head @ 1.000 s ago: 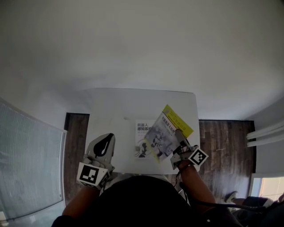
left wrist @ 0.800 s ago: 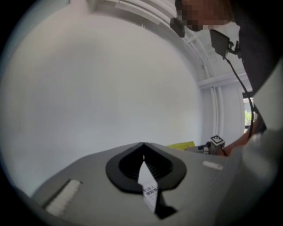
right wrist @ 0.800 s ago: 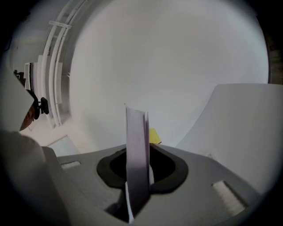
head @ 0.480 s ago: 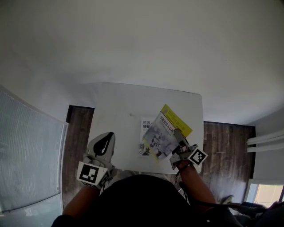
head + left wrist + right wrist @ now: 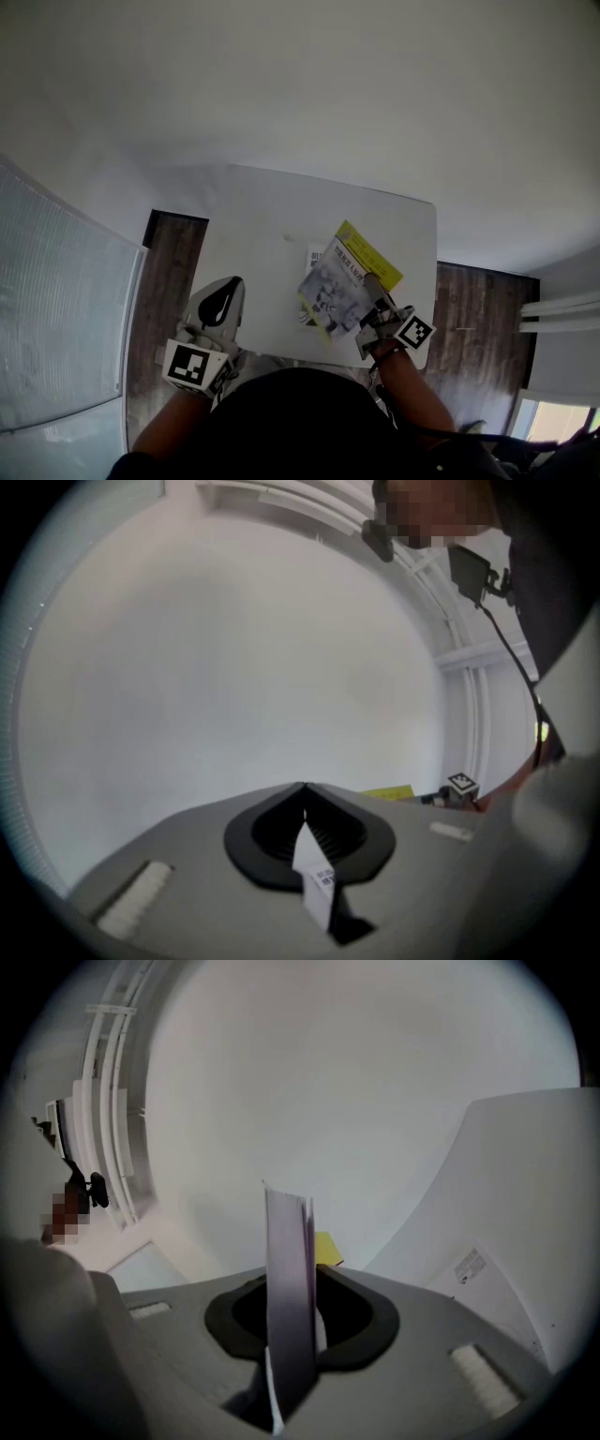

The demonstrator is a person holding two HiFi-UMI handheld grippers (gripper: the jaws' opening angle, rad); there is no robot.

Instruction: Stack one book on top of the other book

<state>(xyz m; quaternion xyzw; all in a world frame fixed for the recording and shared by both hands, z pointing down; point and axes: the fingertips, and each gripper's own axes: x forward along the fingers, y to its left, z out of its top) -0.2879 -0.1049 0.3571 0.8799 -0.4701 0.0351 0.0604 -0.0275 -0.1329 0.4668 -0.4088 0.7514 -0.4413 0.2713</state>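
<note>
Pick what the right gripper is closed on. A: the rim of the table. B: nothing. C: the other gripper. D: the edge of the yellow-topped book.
D: in the right gripper view the yellow-topped book stands edge-on, pinched between the jaws of the right gripper.

A white worktop (image 5: pixel 262 211) is seen from above, with a plain white wall (image 5: pixel 300 84) beyond it. Dark wooden floor (image 5: pixel 169 272) is shown on both sides. A ribbed translucent panel (image 5: pixel 56 319) is seen at the left, and white rails (image 5: pixel 560 309) at the right.
</note>
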